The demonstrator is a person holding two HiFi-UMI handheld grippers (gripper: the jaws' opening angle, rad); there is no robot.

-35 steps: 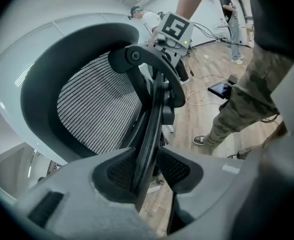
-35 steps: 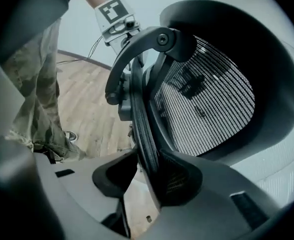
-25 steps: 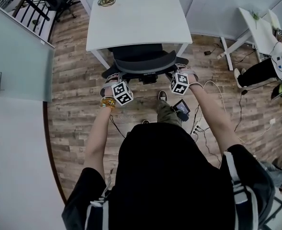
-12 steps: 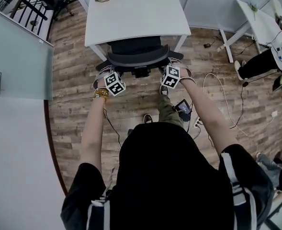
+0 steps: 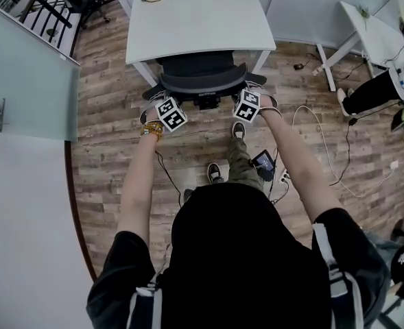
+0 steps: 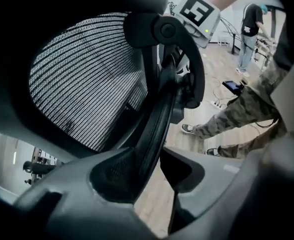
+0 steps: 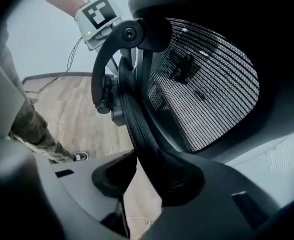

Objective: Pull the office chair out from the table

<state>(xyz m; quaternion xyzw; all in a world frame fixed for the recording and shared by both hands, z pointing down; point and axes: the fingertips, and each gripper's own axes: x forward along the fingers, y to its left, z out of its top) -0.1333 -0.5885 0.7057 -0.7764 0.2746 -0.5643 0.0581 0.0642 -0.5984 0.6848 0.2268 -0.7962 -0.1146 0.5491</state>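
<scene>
Straddling the backrest, not yet clamped

The table (image 5: 198,19) overhangs the seat of the office chair (image 5: 202,82), hiding base and wheels; you flank the backrest rim (image 6: 156,119) for an even pull; your left gripper (image 6: 154,171), jaws just opened wider, stands slack around that rim; your right gripper (image 7: 147,184) straddles it too, a gap beside one jaw.

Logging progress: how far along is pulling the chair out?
Done: left gripper and right gripper straddle the backrest edges. In hand: neither clamps; the left gripper's jaws have just been opening. Left: grip, then pull; the office chair sits tucked under the table.
</scene>
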